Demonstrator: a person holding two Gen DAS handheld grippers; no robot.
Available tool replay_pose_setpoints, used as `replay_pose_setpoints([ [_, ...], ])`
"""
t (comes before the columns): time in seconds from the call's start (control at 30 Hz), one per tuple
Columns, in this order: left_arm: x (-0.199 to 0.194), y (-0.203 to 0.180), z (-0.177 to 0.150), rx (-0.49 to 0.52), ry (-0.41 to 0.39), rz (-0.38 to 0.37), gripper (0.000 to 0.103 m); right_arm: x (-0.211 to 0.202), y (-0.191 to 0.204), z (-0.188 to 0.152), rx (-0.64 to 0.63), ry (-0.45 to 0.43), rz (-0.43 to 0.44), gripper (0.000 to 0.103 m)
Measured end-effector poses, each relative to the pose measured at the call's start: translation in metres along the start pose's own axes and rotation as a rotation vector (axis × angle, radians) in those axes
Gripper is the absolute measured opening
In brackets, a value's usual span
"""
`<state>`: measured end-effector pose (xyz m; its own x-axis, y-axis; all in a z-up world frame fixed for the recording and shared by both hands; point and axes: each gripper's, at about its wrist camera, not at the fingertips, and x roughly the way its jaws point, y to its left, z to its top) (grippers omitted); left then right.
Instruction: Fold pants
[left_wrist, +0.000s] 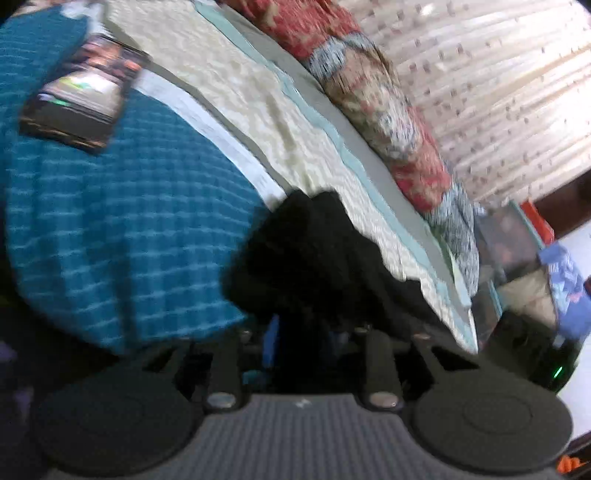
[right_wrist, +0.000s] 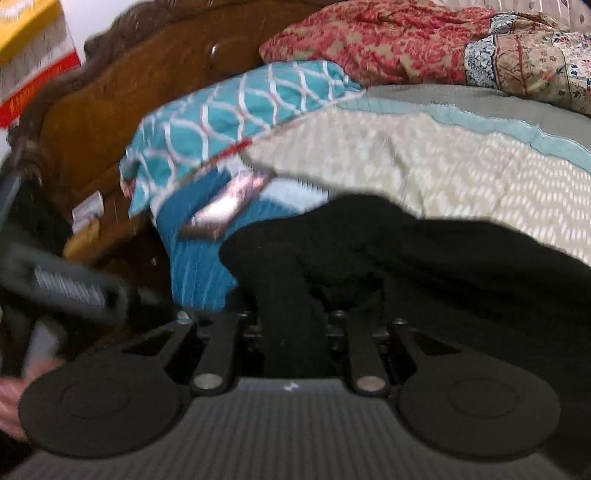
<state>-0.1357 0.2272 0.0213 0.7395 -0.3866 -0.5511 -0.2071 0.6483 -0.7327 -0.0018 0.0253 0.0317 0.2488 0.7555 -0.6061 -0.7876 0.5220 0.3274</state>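
Item: black, soft cloth pants (right_wrist: 424, 258), bunched on the bed's cream quilt (right_wrist: 461, 166). Right gripper (right_wrist: 291, 328) fingers clenched on a fold; left gripper (left_wrist: 306, 332) fingers hidden, grip unknowable. We'd lift evenly, keeping edges aligned.

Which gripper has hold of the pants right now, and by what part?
Both seem to: black pants fabric is bunched between the right gripper and left gripper. Too dark and blurred to tell which part.

Black pants (right_wrist: 424, 258) – teal white-checked blanket (left_wrist: 110, 229), cream bedspread (right_wrist: 461, 173), red floral quilt (right_wrist: 369, 40)
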Motion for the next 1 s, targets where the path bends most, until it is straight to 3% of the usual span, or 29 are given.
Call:
replay_pose_setpoints([
  [0.03, -0.009, 0.003, 0.003, -0.010, -0.027, 0.007, 0.046, -0.001, 0.000, -0.002, -0.016, 0.003, 0.000, 0.022],
  [0.17, -0.022, 0.002, 0.031, -0.012, -0.102, -0.012, 0.061, -0.003, -0.007, -0.004, 0.015, 0.008, 0.015, 0.023],
  [0.23, -0.010, -0.010, 0.048, 0.051, -0.099, 0.005, 0.082, 0.000, -0.006, -0.006, 0.026, 0.007, 0.010, 0.024],
  [0.33, 0.022, -0.040, 0.066, 0.233, -0.070, 0.033, 0.091, 0.002, 0.000, -0.006, 0.004, 0.009, -0.009, 0.024],
  [0.4, 0.048, -0.055, 0.075, 0.323, -0.006, 0.026, 0.091, 0.004, 0.002, -0.007, -0.001, 0.010, -0.019, 0.025],
  [0.43, 0.063, -0.061, 0.077, 0.351, 0.045, 0.011, 0.085, 0.004, 0.003, -0.007, 0.000, 0.010, -0.023, 0.025],
  [0.47, 0.075, -0.064, 0.078, 0.367, 0.091, 0.012, 0.073, 0.005, 0.003, -0.007, 0.002, 0.010, -0.026, 0.025],
  [0.5, 0.086, -0.067, 0.079, 0.391, 0.123, 0.038, 0.029, 0.005, 0.004, -0.008, 0.001, 0.014, -0.027, 0.025],
  [0.53, 0.093, -0.071, 0.078, 0.419, 0.139, 0.062, 0.017, 0.005, 0.005, -0.008, -0.001, 0.017, -0.032, 0.026],
  [0.63, 0.077, -0.070, 0.075, 0.412, 0.035, 0.072, 0.016, 0.004, 0.008, -0.004, -0.014, 0.000, -0.057, 0.028],
  [0.73, 0.058, -0.047, 0.073, 0.306, -0.099, 0.116, 0.016, 0.003, 0.009, -0.005, -0.016, -0.030, -0.084, 0.042],
  [0.8, 0.069, -0.025, 0.068, 0.212, -0.099, 0.145, 0.016, 0.011, 0.006, -0.009, 0.002, -0.004, -0.083, 0.042],
  [0.87, 0.077, -0.015, 0.056, 0.201, -0.121, 0.164, 0.018, 0.015, 0.007, -0.013, -0.012, -0.007, -0.092, 0.045],
  [1.0, 0.070, -0.017, 0.058, 0.174, -0.132, 0.155, 0.036, -0.003, 0.011, -0.008, -0.057, -0.011, -0.111, 0.052],
])
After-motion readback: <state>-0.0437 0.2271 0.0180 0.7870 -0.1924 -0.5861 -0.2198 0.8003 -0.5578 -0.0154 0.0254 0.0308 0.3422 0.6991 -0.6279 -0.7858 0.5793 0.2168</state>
